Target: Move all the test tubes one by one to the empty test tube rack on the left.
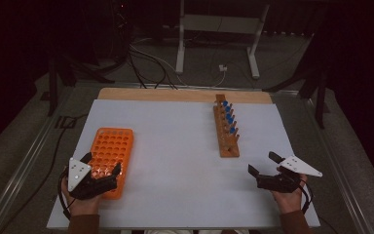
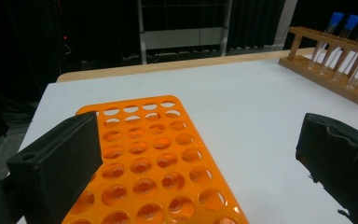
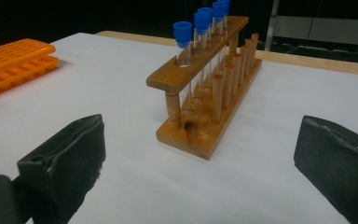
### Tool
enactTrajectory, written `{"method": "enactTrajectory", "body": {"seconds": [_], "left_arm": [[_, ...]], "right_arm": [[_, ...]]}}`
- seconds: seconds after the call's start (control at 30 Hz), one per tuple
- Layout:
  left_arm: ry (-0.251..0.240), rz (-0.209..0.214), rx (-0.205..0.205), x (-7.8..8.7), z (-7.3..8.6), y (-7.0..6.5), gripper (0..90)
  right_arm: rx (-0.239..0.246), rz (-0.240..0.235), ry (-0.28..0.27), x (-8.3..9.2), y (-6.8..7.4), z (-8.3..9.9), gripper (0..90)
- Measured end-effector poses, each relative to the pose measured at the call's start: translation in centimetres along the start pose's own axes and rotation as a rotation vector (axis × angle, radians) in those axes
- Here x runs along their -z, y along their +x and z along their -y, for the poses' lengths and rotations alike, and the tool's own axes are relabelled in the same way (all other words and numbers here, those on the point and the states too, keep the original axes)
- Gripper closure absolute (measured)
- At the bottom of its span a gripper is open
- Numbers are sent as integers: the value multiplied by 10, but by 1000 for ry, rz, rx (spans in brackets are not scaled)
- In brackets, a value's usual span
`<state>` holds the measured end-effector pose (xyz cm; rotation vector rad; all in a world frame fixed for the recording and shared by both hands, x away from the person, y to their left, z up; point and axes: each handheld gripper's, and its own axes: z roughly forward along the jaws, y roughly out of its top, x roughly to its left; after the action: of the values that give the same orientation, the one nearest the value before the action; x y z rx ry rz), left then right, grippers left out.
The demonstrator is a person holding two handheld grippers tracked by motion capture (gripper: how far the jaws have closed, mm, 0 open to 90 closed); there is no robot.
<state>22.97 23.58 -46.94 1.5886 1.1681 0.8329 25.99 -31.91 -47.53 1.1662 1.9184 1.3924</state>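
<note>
Left gripper (image 1: 102, 168) spread wide, nothing between jaws, hovering over near end of orange rack (image 1: 110, 153) at table's left. Right gripper (image 1: 263, 165) also spread wide, empty, low over white table (image 1: 175, 146) near front right corner, aimed at near end of wooden rack (image 3: 209, 100). Wooden rack just beyond jaws, not touching, holding blue-capped tubes (image 3: 183, 35) upright in far-side row. Orange rack holes look empty. Racks well apart.
</note>
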Motion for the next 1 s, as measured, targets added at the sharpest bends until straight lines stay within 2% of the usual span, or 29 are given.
{"method": "enactTrajectory", "body": {"seconds": [0.23,0.5,0.57,0.6,0.73,0.83,0.9,1.0], "left_arm": [[-23,-39,9,5,0,1,12],[-15,-42,17,4,1,1,12],[-9,-46,7,4,2,0,12],[-12,-45,9,4,2,0,12],[-31,-29,9,7,4,-2,12],[-31,-28,12,7,5,-2,12],[-33,-30,20,6,5,-1,12],[-32,-23,43,6,6,1,12]], "right_arm": [[-7,9,-9,2,-2,-2,22],[-12,11,0,1,-1,-8,22],[-2,-16,5,-1,0,-13,22],[9,-16,5,-3,1,-15,22],[3,-37,3,-8,1,-26,23],[26,-49,9,-14,4,-37,27],[43,-56,13,-18,5,-43,48],[43,-71,12,-26,3,-50,76]]}}
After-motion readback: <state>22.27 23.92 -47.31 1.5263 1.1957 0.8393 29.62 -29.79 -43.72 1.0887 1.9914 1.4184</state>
